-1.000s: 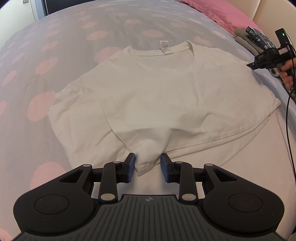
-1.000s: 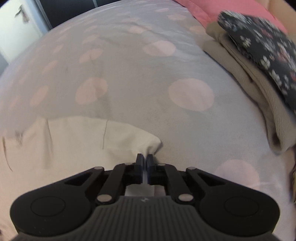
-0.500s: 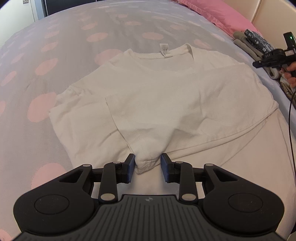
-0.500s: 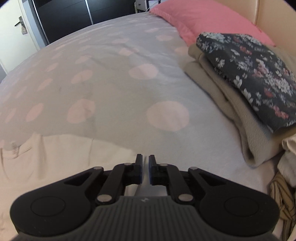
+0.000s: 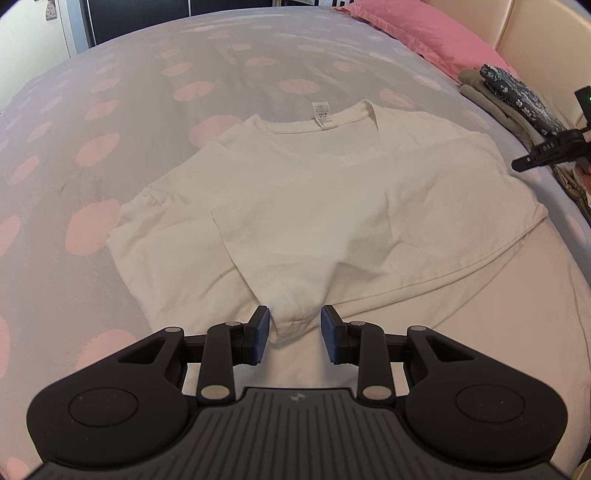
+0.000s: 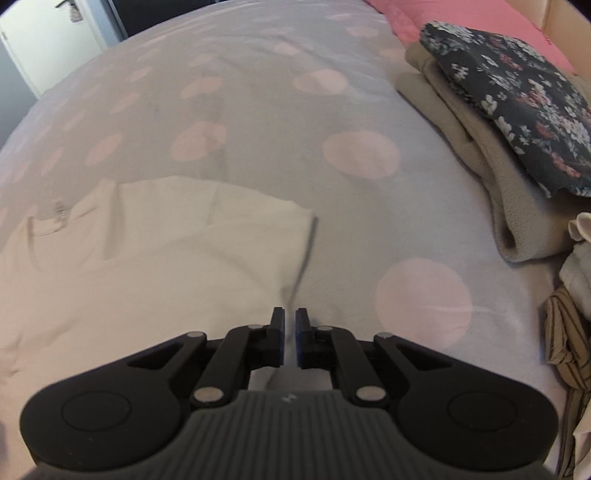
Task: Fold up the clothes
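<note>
White t-shirt (image 5: 332,206) lies flat on the bed (image 5: 92,147), neck and label toward the far end, on the grey sheet with pink dots. One side has already been folded in across the body: its edge runs as a straight vertical line left of centre, and the hem crosses diagonally toward the right. The corner of that folded flap sits bunched between the pads of my left claw (image 5: 295,328). This claw stands part open; the pads flank the cloth without visibly pressing on it, so I read it as not gripping. My right claw (image 6: 290,321) hovers just off the shirt's right edge, over bare sheet; its jaws are almost together with a thin slit between them, and nothing is caught in it. From the left camera it shows as a dark shape at the far right margin, clear of the shirt. A pile of clothes (image 6: 498,122), beige items with a dark floral piece on top, sits near the pink pillow (image 5: 424,33), and a striped garment (image 6: 569,332) lies crumpled at the right rim, not yet folded. Judgement: first fold in, roughly a third of this shirt done. Left: fold the other side in, fold bottom to neck, move it to the pile
</note>
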`<control>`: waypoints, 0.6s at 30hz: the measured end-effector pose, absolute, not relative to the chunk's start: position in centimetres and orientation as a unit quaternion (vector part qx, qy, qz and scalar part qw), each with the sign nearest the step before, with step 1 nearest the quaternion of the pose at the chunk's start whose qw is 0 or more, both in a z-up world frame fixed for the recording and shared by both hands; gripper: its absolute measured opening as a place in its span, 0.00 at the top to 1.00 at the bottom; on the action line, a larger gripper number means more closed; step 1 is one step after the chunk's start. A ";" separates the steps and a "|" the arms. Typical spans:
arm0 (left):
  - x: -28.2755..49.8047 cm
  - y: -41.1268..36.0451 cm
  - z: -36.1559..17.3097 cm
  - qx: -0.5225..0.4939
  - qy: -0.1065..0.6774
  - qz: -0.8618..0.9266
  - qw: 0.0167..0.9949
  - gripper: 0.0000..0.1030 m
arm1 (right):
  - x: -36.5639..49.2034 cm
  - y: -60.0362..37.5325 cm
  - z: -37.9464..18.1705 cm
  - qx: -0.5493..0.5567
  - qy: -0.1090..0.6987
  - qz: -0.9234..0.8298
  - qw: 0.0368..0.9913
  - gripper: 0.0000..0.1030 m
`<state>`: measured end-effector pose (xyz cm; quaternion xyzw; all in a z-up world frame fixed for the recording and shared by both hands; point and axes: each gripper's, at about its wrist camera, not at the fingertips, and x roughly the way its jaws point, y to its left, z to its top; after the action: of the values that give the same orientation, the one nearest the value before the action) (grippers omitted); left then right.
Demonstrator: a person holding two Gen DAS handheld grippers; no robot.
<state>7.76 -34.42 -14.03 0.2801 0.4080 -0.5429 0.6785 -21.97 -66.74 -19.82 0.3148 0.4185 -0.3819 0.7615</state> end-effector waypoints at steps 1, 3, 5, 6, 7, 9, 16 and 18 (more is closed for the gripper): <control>7.8 -34.4 -14.0 0.278 0.407 -0.542 0.680 0.73 | -21.9 -66.1 -19.9 0.315 0.423 -0.371 0.764 0.93; 7.8 -34.5 -13.8 0.276 0.407 -0.540 0.683 0.73 | -21.7 -64.7 -20.4 0.308 0.438 -0.352 0.768 0.93; 7.6 -34.6 -13.8 0.278 0.407 -0.540 0.682 0.73 | -21.9 -63.8 -21.7 0.287 0.469 -0.349 0.759 0.93; 7.6 -34.7 -13.9 0.280 0.407 -0.539 0.682 0.73 | -22.1 -63.6 -22.1 0.284 0.473 -0.348 0.758 0.94; 7.6 -34.7 -13.9 0.283 0.409 -0.538 0.681 0.71 | -22.5 -63.5 -22.2 0.285 0.472 -0.348 0.759 0.94; 7.5 -34.7 -14.2 0.286 0.412 -0.536 0.679 0.59 | -22.8 -63.7 -21.7 0.296 0.469 -0.358 0.751 0.95; 7.0 -34.7 -15.9 0.311 0.416 -0.533 0.668 0.65 | -24.4 -61.5 -18.2 0.301 0.454 -0.355 0.760 0.85; 6.9 -34.9 -15.9 0.319 0.405 -0.531 0.673 0.81 | -25.0 -60.6 -17.6 0.293 0.455 -0.357 0.762 0.81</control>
<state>6.85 -34.90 -15.87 0.3189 0.4049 -0.5306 0.6730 -25.04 -60.59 -17.62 0.2931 0.4548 -0.3566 0.7616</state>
